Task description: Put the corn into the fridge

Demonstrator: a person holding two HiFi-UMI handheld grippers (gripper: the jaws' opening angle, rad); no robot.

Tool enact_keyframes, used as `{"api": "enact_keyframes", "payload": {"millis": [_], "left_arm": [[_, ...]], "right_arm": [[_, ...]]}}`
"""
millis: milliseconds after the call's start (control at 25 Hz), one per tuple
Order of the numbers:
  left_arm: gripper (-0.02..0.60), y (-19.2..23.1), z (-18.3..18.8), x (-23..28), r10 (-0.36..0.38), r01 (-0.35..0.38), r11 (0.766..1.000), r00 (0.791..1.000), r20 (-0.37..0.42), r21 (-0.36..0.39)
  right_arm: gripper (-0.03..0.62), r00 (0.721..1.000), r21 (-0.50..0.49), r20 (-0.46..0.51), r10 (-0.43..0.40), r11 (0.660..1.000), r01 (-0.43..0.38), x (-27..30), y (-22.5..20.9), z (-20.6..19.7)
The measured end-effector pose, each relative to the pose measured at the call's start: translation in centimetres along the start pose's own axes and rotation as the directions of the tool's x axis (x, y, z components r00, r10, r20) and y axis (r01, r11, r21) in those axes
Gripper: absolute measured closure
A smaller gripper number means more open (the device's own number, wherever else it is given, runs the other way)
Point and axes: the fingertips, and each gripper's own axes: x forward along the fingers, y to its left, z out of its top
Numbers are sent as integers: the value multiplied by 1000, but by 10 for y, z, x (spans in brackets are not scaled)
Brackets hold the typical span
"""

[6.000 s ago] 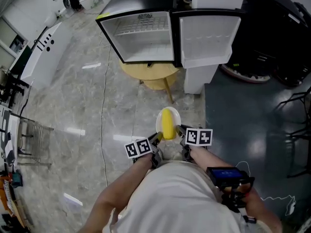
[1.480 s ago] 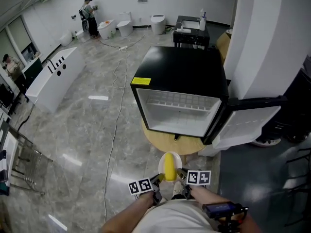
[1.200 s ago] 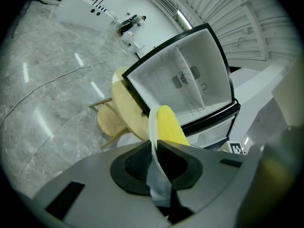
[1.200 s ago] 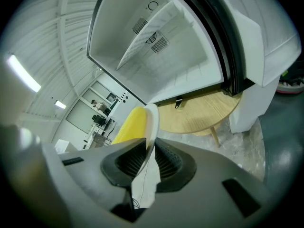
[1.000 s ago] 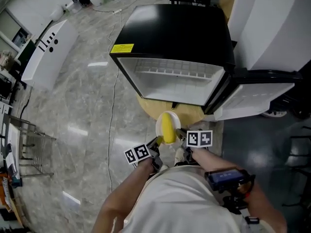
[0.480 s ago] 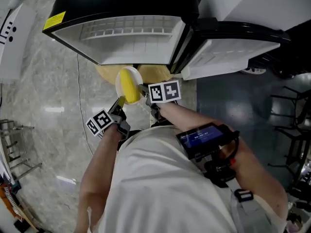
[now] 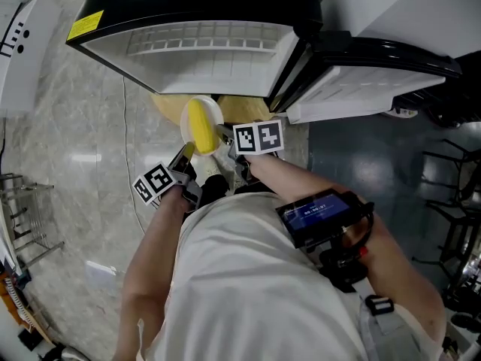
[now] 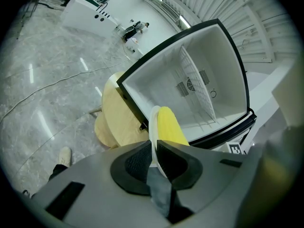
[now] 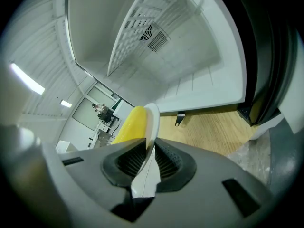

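The open fridge (image 7: pixel 203 6) stands on a round wooden bench (image 8: pixel 116 122), its door (image 7: pixel 361 89) swung wide to the right. Just outside its mouth, over the bench's near edge, a white plate (image 7: pixel 214 113) carries the corn (image 7: pixel 199 126). The left tool (image 8: pixel 154 148) and right tool (image 9: pixel 148 148) each pinch opposite rims of the plate. If either tool dips or lags, the plate would likely tilt and the corn roll off; its front rim might also catch the fridge's lower lip.

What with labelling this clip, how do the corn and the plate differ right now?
The corn is yellow and elongated; the plate is white and round. The plate is pinched at its rim by the left gripper and right gripper; the corn only lies on it. Both are outside the open fridge.
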Motion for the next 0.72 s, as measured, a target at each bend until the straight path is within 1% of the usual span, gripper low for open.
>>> {"api": "enact_keyframes", "payload": {"millis": [520, 720], "left_arm": [[538, -6, 31, 20, -20, 21, 1000, 999, -37, 23], [538, -23, 23, 20, -27, 28, 999, 999, -45, 26]], "right_arm": [[537, 999, 20, 35, -28, 999, 27, 11, -2, 30], [538, 998, 20, 41, -46, 999, 45, -9, -2, 32]]}}
